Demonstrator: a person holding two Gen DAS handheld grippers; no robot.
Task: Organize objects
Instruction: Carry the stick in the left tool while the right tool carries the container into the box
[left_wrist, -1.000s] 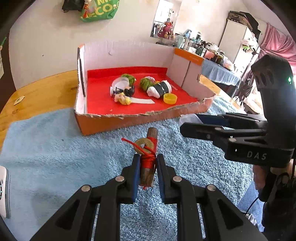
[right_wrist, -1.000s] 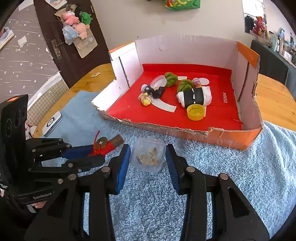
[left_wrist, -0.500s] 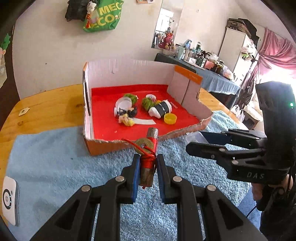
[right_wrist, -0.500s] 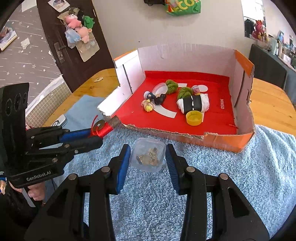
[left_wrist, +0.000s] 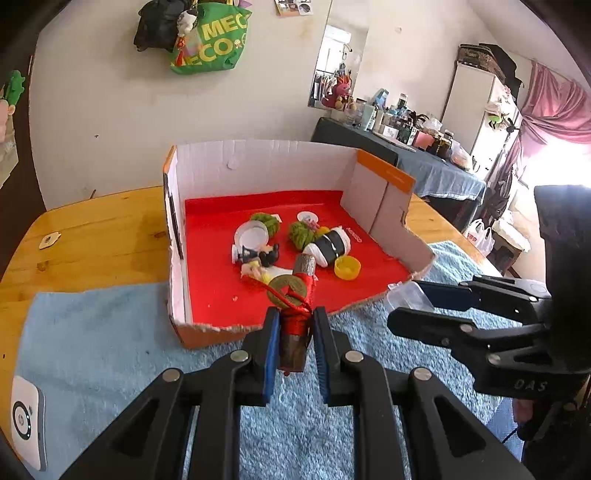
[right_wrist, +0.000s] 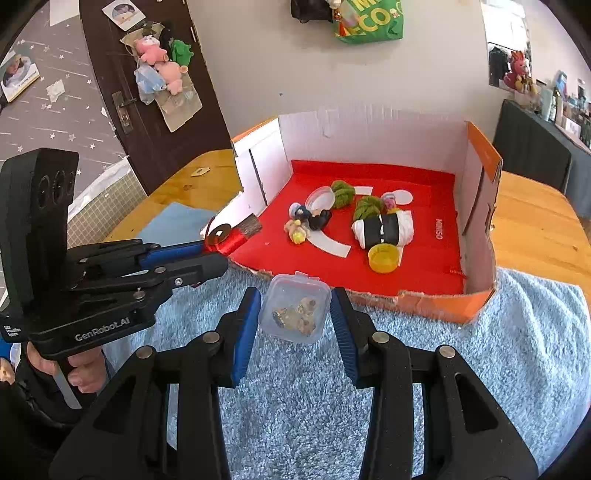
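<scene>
Left gripper clenched on a short wooden stick wrapped in red thread, with an old coin tied near its top; seen low in the centre of the left wrist view, tip held over the torn front edge of the cardboard box. Right gripper grasping a small clear plastic case with small pieces inside; low centre of the right wrist view, just before the box front wall, over the blue towel.

Step in hand, by judgement: carrying both things into the box. To do well: lift the stick fully clear of the ragged front wall before going forward, then lower to the bare red floor at the left of the box, apart from the yellow cap and the black-and-white roll. Open only when the stick end is touching the floor, otherwise likely to roll. Better to keep the two grippers well apart, one after the other, since both aim at the same narrow opening.

Hard to make out: the contents of the clear case, only brownish bits. Lower end of the stick hidden between the pads. Small figures in the box centre too tangled to tell apart. Right gripper body cut off at the right edge of the left wrist view.
</scene>
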